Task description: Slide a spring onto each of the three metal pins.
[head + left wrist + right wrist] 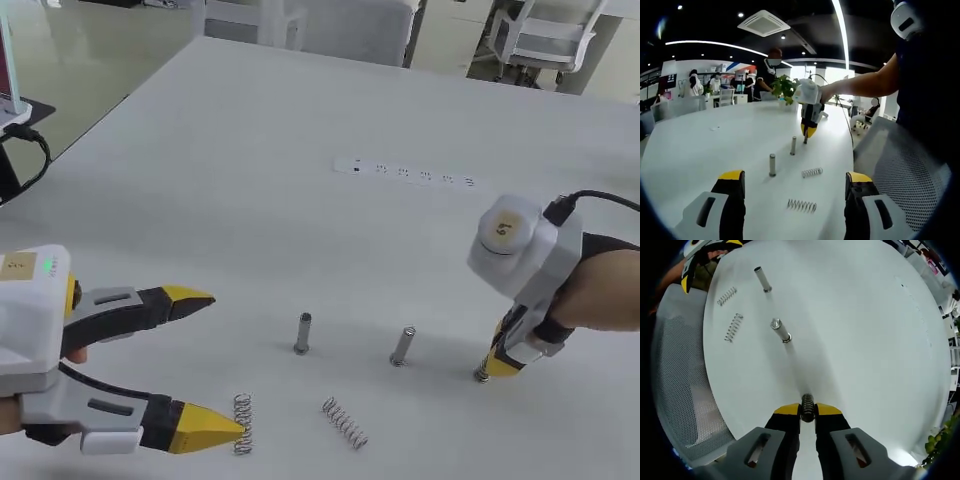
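White table [300,150] carries a flat white power strip [405,173] far back, well apart from the work, and office chairs [545,35] stand beyond its far edge. Two bare metal pins stand upright near the front, long axes vertical: the left pin [303,333] and the middle pin [403,346], apart from each other. Two loose springs lie flat in front of them. The near spring [242,423] lies just beside the left gripper's lower tip, its length running away from the person. The second spring [344,421] lies slantwise, between that gripper and the pins.

The left gripper [215,365] hangs with its jaws spread wide, holding nothing. The right gripper [807,412] points down at the table right of the middle pin, its yellow tips pinched on a third spring [807,406], which stands on end; whether a pin sits inside the coil cannot be told.
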### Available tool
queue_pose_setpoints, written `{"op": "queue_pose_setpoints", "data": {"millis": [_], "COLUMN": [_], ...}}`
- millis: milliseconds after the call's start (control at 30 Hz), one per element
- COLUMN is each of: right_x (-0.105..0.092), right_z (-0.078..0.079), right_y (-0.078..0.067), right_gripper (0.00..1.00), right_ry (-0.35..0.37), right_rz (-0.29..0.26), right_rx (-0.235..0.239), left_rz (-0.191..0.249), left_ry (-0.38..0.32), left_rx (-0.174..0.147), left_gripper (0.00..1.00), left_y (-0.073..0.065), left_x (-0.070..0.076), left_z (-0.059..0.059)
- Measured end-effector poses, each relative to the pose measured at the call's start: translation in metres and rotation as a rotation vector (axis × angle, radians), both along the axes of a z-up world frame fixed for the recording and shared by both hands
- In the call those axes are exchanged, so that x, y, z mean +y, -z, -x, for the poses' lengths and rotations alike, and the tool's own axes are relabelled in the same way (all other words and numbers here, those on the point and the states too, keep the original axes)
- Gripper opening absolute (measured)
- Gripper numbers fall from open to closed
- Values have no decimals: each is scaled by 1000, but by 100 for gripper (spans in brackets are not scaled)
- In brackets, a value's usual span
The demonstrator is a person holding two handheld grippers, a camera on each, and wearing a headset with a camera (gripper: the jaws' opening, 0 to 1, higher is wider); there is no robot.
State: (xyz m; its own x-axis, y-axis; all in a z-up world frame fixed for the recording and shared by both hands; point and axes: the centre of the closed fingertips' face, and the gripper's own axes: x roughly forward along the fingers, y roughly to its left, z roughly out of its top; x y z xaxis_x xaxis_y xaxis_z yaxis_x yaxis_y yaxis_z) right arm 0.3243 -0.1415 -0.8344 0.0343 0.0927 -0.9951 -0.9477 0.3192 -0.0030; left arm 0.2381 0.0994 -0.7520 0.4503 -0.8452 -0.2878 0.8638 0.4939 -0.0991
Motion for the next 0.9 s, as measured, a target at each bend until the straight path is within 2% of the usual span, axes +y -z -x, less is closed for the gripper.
{"op": "queue_pose_setpoints", "data": {"millis": [433,900], "right_x": [1,2], "right_z": [1,3], "right_y": [0,-5], "right_gripper": [9,21], "right_ry": [-1,28], "right_rz": [-22,-56], "right_rx": [-2,-9], "left_rz": [2,5], "left_ry": [0,0], "left_rx": [3,6], "left_gripper": [79,78], "left_y": [1,1], "left_x": [-1,-1], "left_z": [1,1]}}
